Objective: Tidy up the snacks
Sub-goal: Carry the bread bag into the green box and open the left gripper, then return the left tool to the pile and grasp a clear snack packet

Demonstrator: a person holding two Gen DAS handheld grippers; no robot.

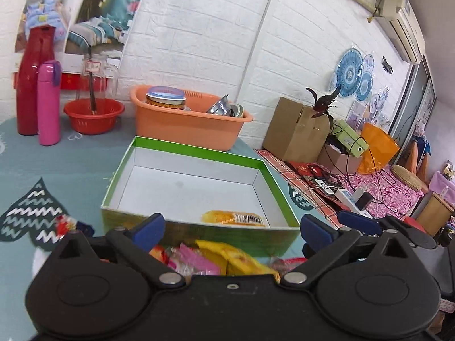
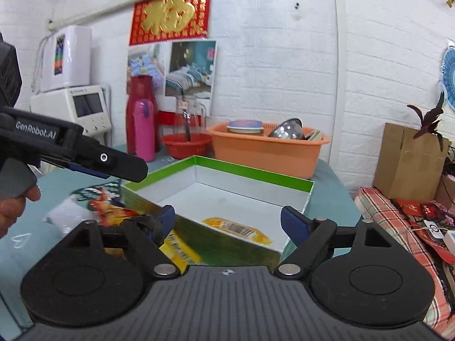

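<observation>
White brick-pattern walls back a table [image 1: 71,159] covered in a teal cloth with dark heart shapes. At its middle sits an open green-rimmed box [image 1: 196,153] with a white interior. One yellow snack packet [image 1: 234,218] with a barcode lies flat on the box floor, close to the near wall.

From the left wrist view, the left gripper [image 1: 231,226] hangs just in front of the box's near wall, its blue-padded fingers [image 1: 149,227] spread wide with nothing between them. Below it, on the cloth against the outside of the box, lies a heap of loose snack packets [image 1: 216,258] in yellow, pink and red.

From the right wrist view, the right gripper [image 2: 227,221] is also released, its fingers spread apart and empty, pointed at the near corner of the box. Its own left fingertip [image 2: 166,218] overlaps an orange and yellow packet lying outside the box. The left gripper appears at the left edge of this view, seen side-on and held by a hand [image 2: 11,207].

Behind the box stand an orange plastic basin [image 1: 187,122] holding a lidded container and metal bowls, a red bowl [image 1: 93,116], a pink bottle [image 1: 49,102] and a tall red flask [image 1: 32,79]. A cardboard box [image 1: 295,130] sits on a bench to the right.
</observation>
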